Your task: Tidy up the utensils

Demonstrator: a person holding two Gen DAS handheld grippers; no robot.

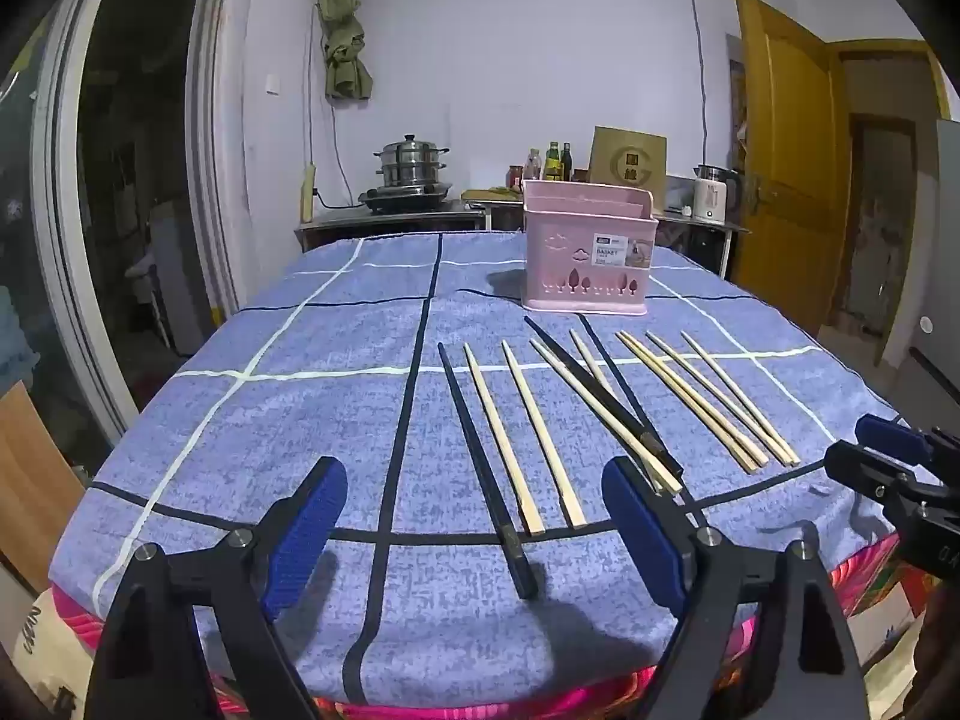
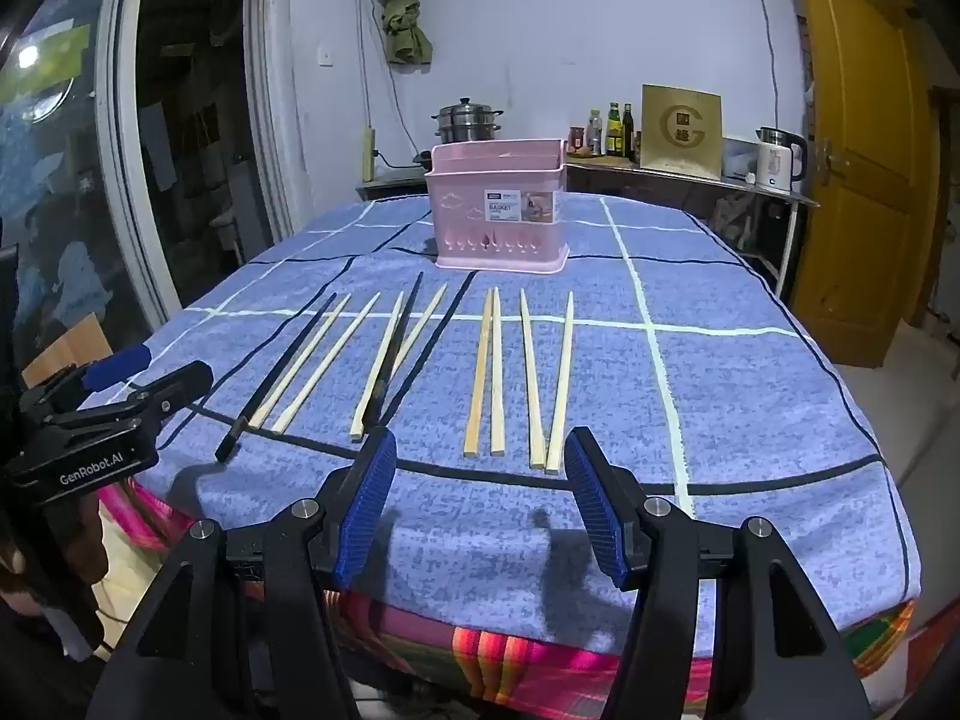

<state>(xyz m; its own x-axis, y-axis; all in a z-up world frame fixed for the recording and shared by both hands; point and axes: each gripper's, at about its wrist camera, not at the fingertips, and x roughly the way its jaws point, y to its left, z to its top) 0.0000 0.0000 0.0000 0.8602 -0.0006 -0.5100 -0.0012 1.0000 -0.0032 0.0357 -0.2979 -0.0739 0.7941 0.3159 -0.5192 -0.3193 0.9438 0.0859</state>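
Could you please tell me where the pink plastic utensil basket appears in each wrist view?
Left wrist view: the pink plastic utensil basket stands right of centre, beyond the chopsticks.
Right wrist view: it stands near the centre, slightly left.
Shared landmark: the steel steamer pot behind it, left of the basket in both views.

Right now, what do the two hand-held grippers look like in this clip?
Both look alike. The left hand-held gripper has a matte black frame with triangular cut-outs, silver pivot pins and two flat fingers faced with ribbed blue pads. The right hand-held gripper has the same build. Seen from the right wrist, the left one's body carries white "GenRobot.AI" lettering.
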